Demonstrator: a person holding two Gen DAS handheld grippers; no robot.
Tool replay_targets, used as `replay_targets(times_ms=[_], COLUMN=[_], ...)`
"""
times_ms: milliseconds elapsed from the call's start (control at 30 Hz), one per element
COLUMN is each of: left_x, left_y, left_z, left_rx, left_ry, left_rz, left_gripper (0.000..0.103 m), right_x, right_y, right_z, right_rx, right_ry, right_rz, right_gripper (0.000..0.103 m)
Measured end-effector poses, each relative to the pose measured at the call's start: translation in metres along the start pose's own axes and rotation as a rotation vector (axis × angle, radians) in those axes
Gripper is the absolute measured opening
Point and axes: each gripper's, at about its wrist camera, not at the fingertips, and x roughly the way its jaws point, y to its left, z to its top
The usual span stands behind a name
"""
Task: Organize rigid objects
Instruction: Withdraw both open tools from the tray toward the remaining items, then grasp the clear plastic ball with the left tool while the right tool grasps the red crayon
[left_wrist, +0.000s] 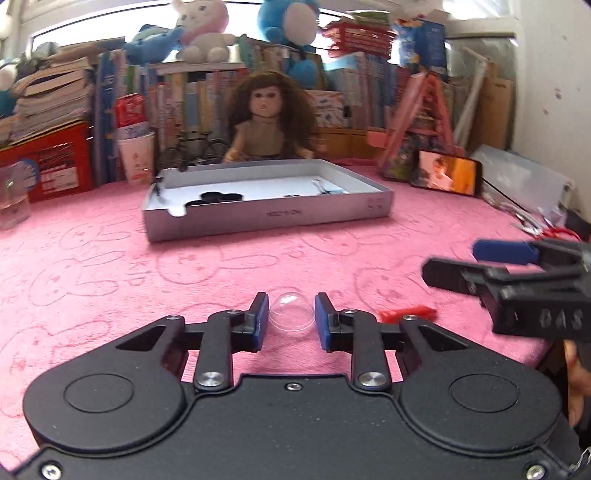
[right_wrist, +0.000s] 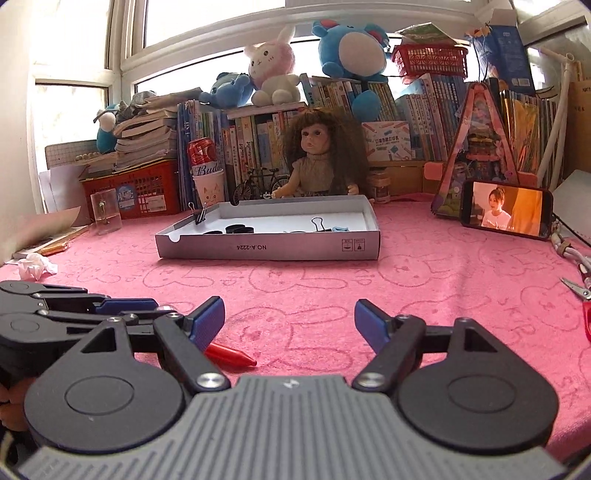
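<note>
A clear plastic dome (left_wrist: 291, 309) lies on the pink cloth between the blue pads of my left gripper (left_wrist: 291, 320); the jaws stand partly open around it and I cannot tell if they touch it. A red crayon-like stick (left_wrist: 408, 314) lies just right of it and also shows in the right wrist view (right_wrist: 231, 355). My right gripper (right_wrist: 290, 325) is wide open and empty above the cloth; it shows at the right of the left wrist view (left_wrist: 480, 258). The grey cardboard tray (right_wrist: 266, 249) ahead holds black rings (right_wrist: 240, 229) and binder clips (right_wrist: 319, 225).
A doll (right_wrist: 317, 162), books and plush toys line the back. A phone (right_wrist: 506, 212) plays video at the right. A clear cup (right_wrist: 106, 212), a red crate (right_wrist: 133, 192) and crumpled paper (right_wrist: 35, 267) are at the left. Pliers and cords (right_wrist: 580, 280) lie at the right edge.
</note>
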Motion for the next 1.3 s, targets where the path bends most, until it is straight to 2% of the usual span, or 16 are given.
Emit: replay_targets(times_ms=[233,300,467,533,633,1033,1133,1300], left_x=[0.001,0.001,0.001,0.0,0.0,0.0,0.0,0.0], left_y=[0.019,0.02,0.022,0.022,0.022,0.02,0.02,0.02], left_z=[0.004,0.002,0.0,0.0,-0.001,-0.002,-0.002,-0.002], left_rx=[-0.057,-0.064,-0.083,-0.085,-0.086,-0.1,-0.1,-0.102], left_ry=[0.003,0.005,0.008,0.007,0.006,0.004,0.003,0.003], left_rz=[0.08,0.098,0.108,0.108,0.111,0.12,0.122,0.124], left_gripper=[0.025,0.025,0.025,0.025,0.025,0.025,0.025,0.025], right_x=[-0.001,-0.003,-0.006,-0.005,-0.004,0.012,0.014,0.022], right_y=[0.023,0.028,0.035,0.036,0.035,0.026,0.028,0.031], right_z=[-0.008,-0.01,-0.015,-0.018,-0.017,-0.011,-0.012,-0.011], right_rx=[-0.033,-0.038,-0.041,-0.039,-0.045,-0.03,-0.032,-0.088], right_ry=[0.022,0.024,0.072,0.1,0.1,0.097,0.09,0.078], right_rz=[0.017,0.022,0.064,0.084,0.072,-0.025,-0.051,-0.108], right_gripper=[0.086,0.081,0.051,0.043,0.04,0.037,0.044,0.046])
